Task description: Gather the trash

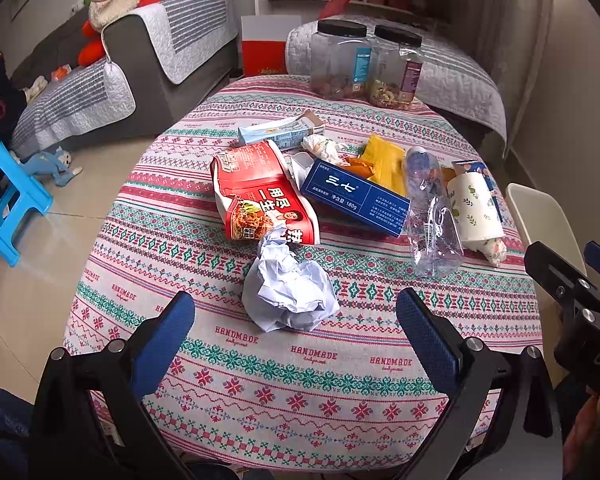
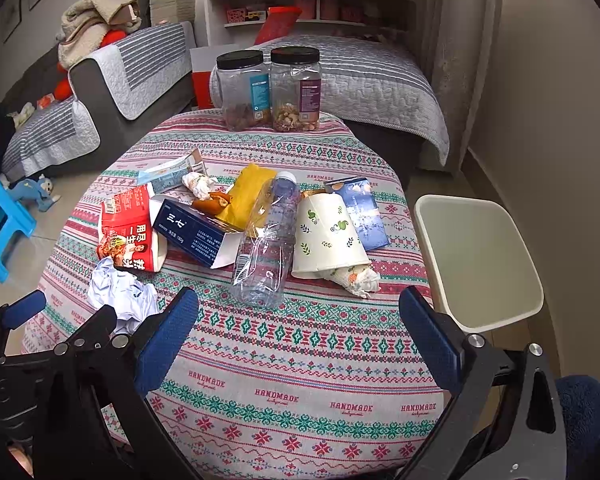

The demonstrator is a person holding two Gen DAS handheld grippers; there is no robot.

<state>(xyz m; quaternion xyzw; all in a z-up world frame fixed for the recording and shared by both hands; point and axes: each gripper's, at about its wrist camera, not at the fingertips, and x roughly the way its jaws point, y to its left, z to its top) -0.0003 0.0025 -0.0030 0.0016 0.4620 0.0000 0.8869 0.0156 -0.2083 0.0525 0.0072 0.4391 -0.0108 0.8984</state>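
While both claws are hanging wide open & empty over the near edge of the table, trash is lying mid-table. The left gripper is lining up w/ crumpled paper, prob. first pick. The right gripper is facing a crushed bottle; the bin is waiting just beside the table.

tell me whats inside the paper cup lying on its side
A crumpled wrapper or tissue with some orange print sticks out of the mouth of the paper cup. How far it reaches in, and whether anything else sits deeper, is hidden by the cup's wall.
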